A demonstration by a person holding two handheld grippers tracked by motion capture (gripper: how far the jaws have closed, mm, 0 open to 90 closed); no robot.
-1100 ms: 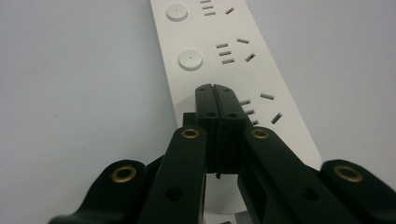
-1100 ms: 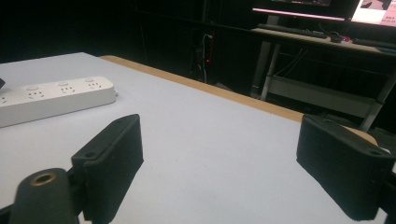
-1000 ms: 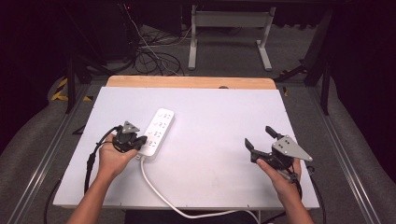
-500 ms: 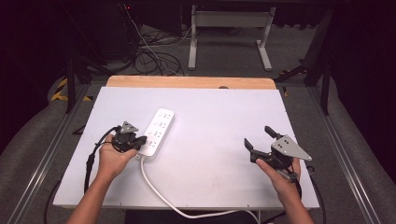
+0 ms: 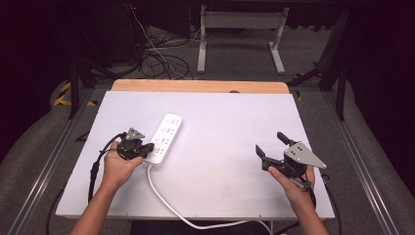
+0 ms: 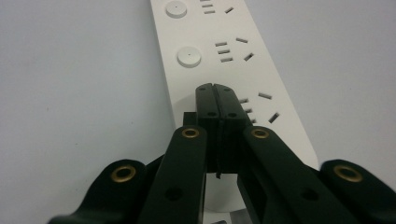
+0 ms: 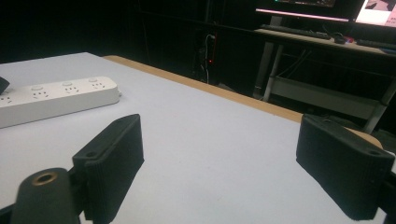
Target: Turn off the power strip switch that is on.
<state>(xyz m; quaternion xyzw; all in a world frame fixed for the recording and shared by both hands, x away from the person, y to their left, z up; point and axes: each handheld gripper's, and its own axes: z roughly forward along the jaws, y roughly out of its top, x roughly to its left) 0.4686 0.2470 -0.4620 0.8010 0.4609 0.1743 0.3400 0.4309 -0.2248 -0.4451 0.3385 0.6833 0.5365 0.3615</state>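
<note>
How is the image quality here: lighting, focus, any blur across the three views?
High view: the white table is evenly lit, its surroundings fall into darkness, everything sharp. Left gripper view: the left gripper and power strip are fairly crisp, with the nearest black parts at the bottom soft. Right gripper view: dimmer, the right gripper close-up and slightly soft, background nearly black apart from bright screens top right.

A white-topped table [image 5: 220, 122] with a bare wooden strip [image 5: 195, 86] along its far edge carries a white power strip [image 5: 165, 137] lying flat left of centre. The strip's white cord [image 5: 171, 205] trails across the tabletop toward the near edge.
</note>
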